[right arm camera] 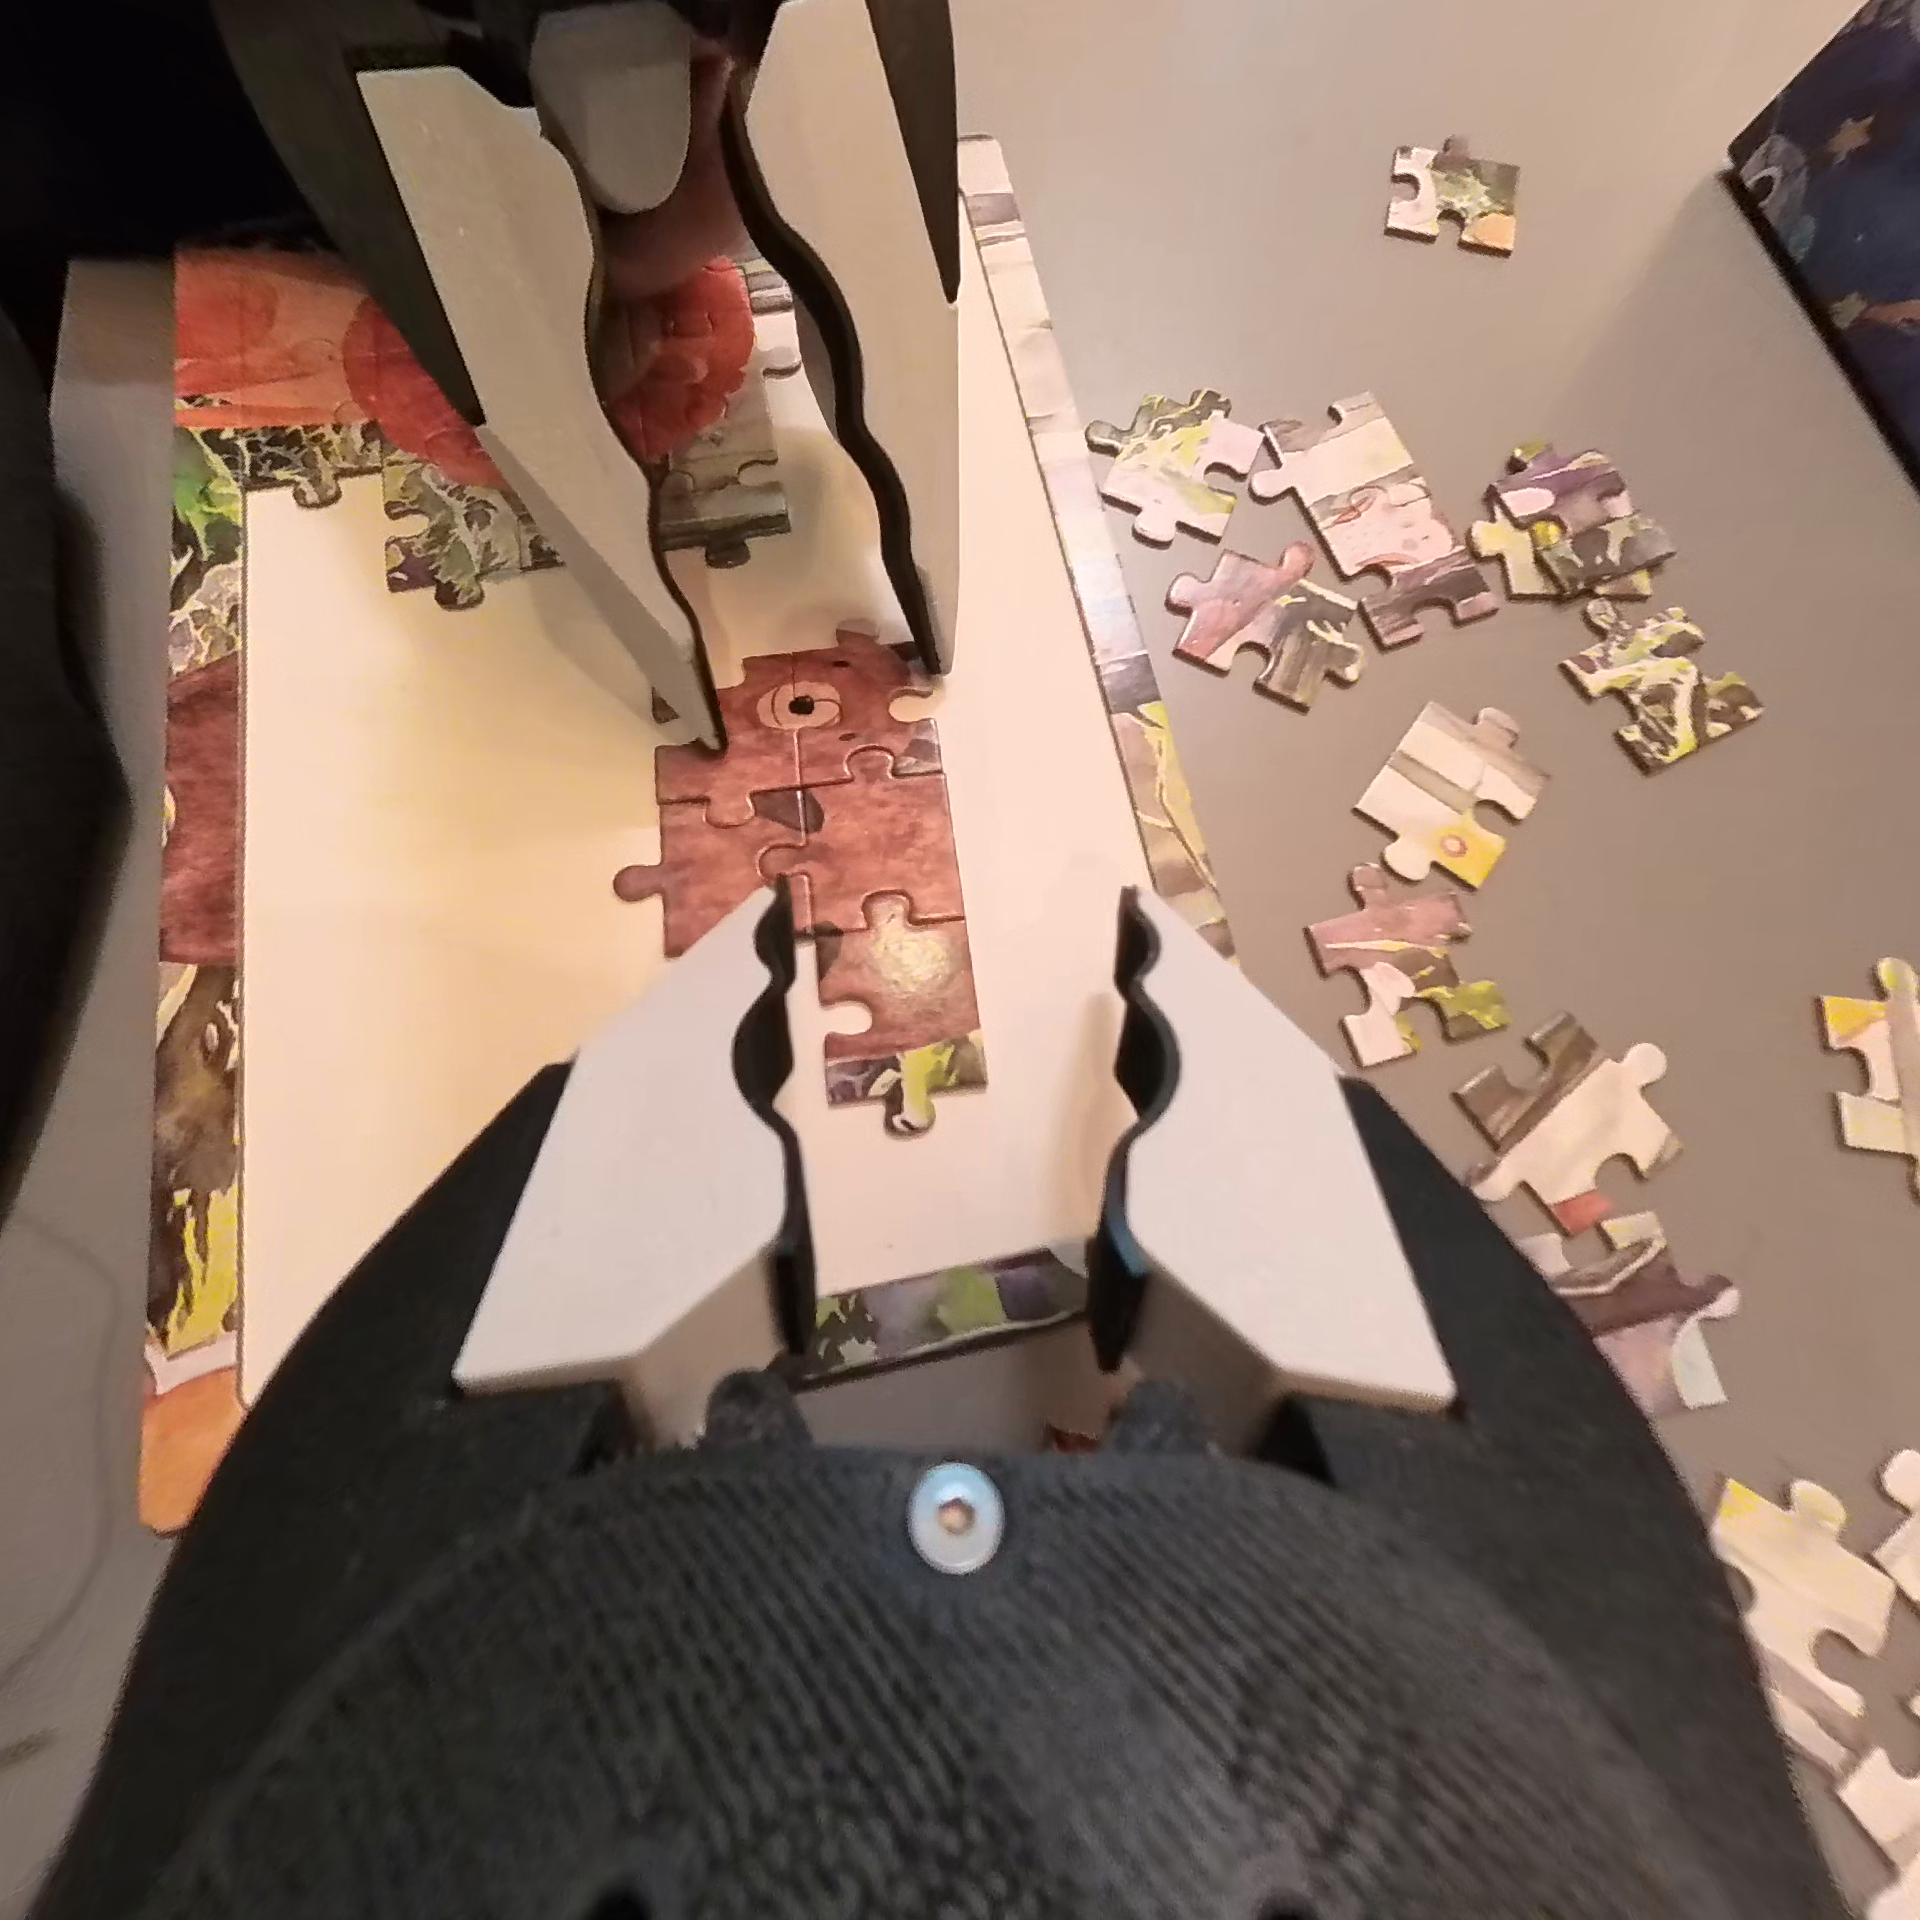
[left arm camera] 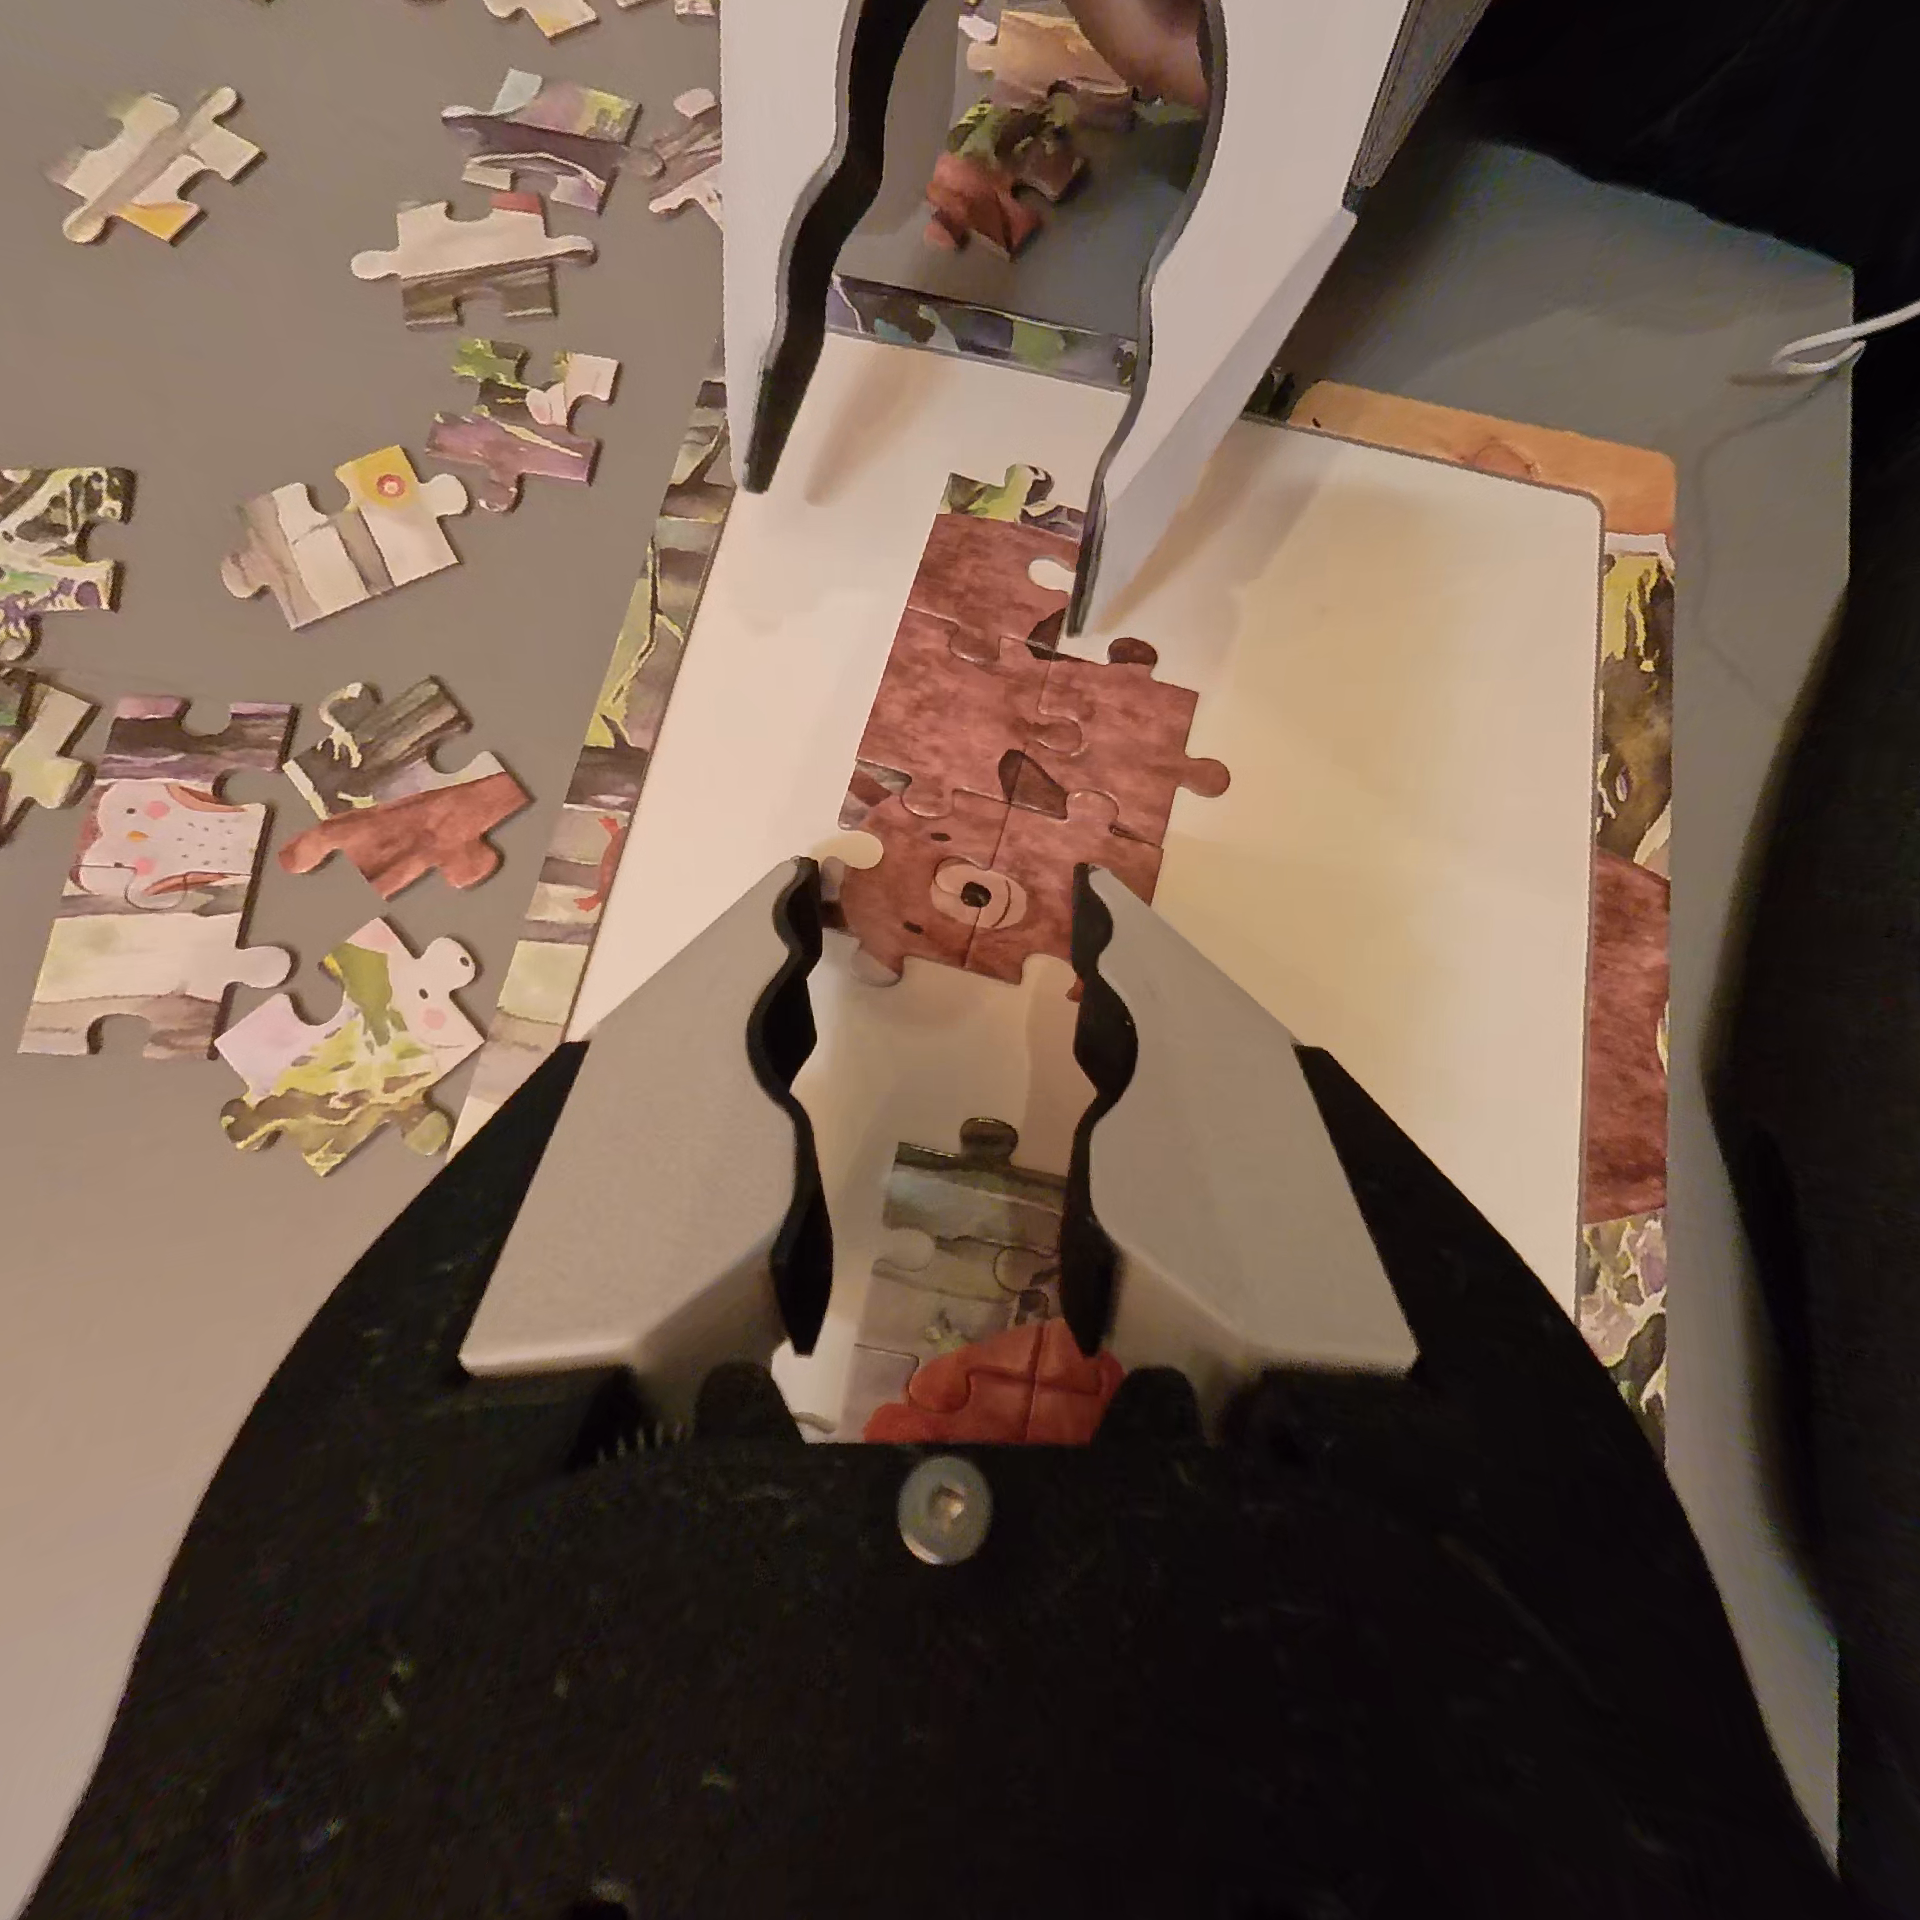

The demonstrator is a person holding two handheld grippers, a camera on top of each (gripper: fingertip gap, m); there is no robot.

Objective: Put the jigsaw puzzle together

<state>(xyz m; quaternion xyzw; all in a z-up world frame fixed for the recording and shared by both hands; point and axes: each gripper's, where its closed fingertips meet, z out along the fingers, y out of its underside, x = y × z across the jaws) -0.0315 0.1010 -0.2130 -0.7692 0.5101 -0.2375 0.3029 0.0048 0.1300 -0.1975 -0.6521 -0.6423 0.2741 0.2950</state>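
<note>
A joined cluster of brown bear pieces (left arm camera: 1018,727) lies on the white puzzle tray (left arm camera: 1351,727); it also shows in the right wrist view (right arm camera: 831,831) on the tray (right arm camera: 416,779). My left gripper (left arm camera: 943,878) is open, and its fingertips straddle the bear-face end of the cluster (right arm camera: 821,701). My right gripper (right arm camera: 956,899) is open and empty at the opposite end, with one fingertip over the cluster's edge; in the left wrist view it comes in from the top (left arm camera: 920,551). Neither gripper holds a piece.
Several loose pieces (left arm camera: 343,540) lie scattered on the grey table beside the tray (right arm camera: 1455,790). A joined red and grey patch (left arm camera: 997,1382) sits in the tray under my left gripper (right arm camera: 686,353). A dark box (right arm camera: 1829,187) stands at the far corner. Across from one pair of fingers to the other is roughly 6 cm.
</note>
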